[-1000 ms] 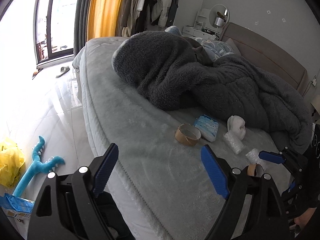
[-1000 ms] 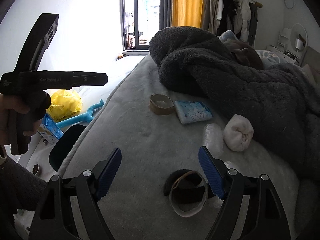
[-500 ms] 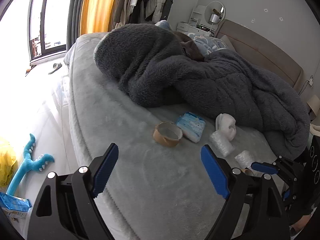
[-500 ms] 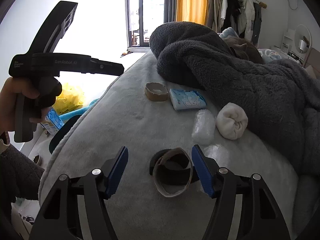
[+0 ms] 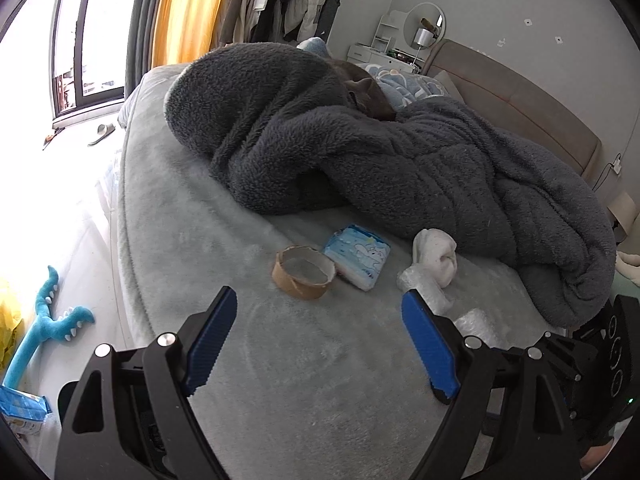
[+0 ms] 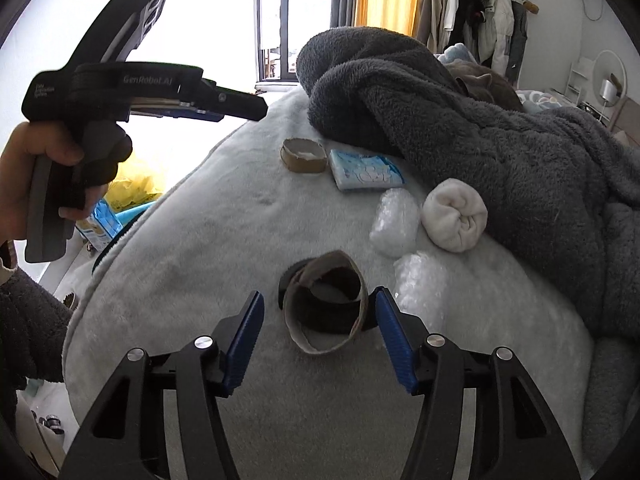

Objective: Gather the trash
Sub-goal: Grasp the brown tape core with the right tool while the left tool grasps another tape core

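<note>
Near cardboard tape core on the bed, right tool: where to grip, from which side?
Grip the cardboard tape core across its outer wall, coming straight ahead from the near side. It lies tilted with its open mouth toward the right tool, whose open jaws already flank it. The wall looks thin and a bit crushed, so close gently. Bubble wrap sits close on the right.

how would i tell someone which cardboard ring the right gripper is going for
On the pale grey bed, in front of the dark fleece blanket, two cardboard tape rings lie. It is the nearer cardboard ring, between the right gripper fingers, leaning on a black object; the far ring lies flat beside the blue packet.
</note>
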A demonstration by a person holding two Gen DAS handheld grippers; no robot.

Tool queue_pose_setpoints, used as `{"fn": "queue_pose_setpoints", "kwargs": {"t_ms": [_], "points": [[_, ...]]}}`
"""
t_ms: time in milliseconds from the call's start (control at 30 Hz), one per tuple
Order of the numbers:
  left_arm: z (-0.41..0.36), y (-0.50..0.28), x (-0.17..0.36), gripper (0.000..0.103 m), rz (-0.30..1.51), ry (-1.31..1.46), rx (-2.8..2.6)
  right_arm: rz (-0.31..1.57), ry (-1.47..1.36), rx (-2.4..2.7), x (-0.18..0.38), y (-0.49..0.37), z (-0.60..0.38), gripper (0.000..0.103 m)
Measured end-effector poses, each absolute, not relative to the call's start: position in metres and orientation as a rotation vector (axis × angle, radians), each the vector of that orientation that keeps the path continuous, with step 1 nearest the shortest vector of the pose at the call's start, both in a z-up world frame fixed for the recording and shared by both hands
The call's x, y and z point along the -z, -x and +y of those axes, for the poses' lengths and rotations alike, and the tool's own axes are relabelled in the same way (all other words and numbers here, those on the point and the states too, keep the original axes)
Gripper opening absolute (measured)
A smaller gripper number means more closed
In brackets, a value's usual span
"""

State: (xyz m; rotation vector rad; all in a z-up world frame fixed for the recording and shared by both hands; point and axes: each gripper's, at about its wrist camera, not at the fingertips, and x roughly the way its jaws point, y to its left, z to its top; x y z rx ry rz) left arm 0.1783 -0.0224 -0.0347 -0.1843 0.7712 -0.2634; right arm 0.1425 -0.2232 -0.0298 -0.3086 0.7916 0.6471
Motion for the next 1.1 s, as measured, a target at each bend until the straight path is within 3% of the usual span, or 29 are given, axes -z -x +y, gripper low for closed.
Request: {"fn": "queue_pose_setpoints", "kwargs": {"t_ms": [267, 700, 1100], "points": [[-0.037, -0.18, 0.037, 0.086, 0.762, 0.191, 0.289, 0.796, 0.328, -0.629, 0.034, -0.142, -0.228, 0.042], [-0.065, -0.181, 0.042, 0.086, 0.766, 0.16, 0.341, 0.766, 0.175, -0.66, 0.018, -0.142, -0.259, 0.042], [-0.108, -0.174, 0.067, 0.058, 0.893, 0.068, 0.511, 0.749, 0.046, -0.618, 0.01, -0.147, -0.302, 0.042]]}}
